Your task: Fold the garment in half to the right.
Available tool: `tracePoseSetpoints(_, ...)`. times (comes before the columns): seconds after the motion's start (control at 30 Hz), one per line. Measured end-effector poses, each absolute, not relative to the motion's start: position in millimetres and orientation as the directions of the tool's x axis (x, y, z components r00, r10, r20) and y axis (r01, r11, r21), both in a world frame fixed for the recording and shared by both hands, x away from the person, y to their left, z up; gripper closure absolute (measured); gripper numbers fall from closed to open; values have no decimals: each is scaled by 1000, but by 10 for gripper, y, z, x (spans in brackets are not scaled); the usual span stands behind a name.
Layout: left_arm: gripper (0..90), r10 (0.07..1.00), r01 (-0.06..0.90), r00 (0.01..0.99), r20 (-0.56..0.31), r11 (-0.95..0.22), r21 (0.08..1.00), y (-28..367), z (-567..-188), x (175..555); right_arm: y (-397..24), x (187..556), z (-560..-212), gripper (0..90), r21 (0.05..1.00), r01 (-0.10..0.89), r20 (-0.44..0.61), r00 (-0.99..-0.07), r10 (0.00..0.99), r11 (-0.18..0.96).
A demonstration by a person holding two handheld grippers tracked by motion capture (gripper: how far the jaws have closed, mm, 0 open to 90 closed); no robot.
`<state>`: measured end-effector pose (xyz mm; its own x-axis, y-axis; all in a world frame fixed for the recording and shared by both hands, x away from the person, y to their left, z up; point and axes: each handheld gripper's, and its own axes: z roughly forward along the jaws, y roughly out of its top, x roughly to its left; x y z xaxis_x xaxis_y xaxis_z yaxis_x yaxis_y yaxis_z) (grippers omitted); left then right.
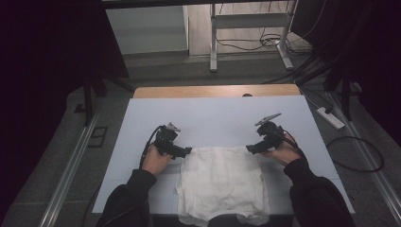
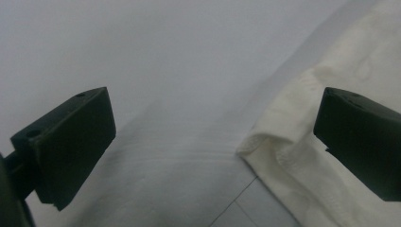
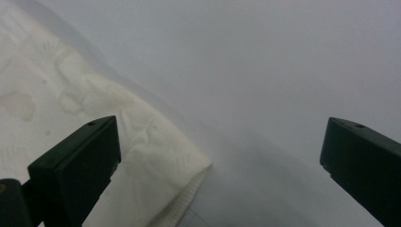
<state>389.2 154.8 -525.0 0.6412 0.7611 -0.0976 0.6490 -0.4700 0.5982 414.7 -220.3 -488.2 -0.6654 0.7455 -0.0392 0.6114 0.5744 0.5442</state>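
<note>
Unmarked white cloth (image 1: 221,182) — open jaws at corners

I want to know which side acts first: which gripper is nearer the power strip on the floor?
Right. The right gripper sits at the white cloth's far right corner, toward the white power strip; the left gripper is across the cloth.

No text, label, brand, number or sign can be read on anything in these views.
</note>
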Motion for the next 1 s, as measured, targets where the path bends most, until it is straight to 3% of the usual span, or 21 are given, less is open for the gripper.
tracePoseSetpoints(0.43, 0, 782, 668, 621, -56, -490, 560, 1530, -5400, 3901, -2260, 4221, -5137, 2, 475, 639, -59, -663, 746, 605)
tracePoseSetpoints(0.73, 0, 783, 674, 619, -49, -499, 545, 1506, -5381, 3900, -2270, 4220, -5156, 28, 478, 649, -36, -659, 752, 592)
tracePoseSetpoints(0.87, 163, 747, 644, 663, -51, -534, 548, 1485, -5325, 3853, -2253, 4172, -5114, 188, 487, 623, -31, -688, 725, 612)
tracePoseSetpoints(1.0, 381, 722, 628, 690, -60, -555, 545, 1442, -5282, 3803, -2230, 4114, -5079, 387, 499, 590, -19, -725, 688, 635)
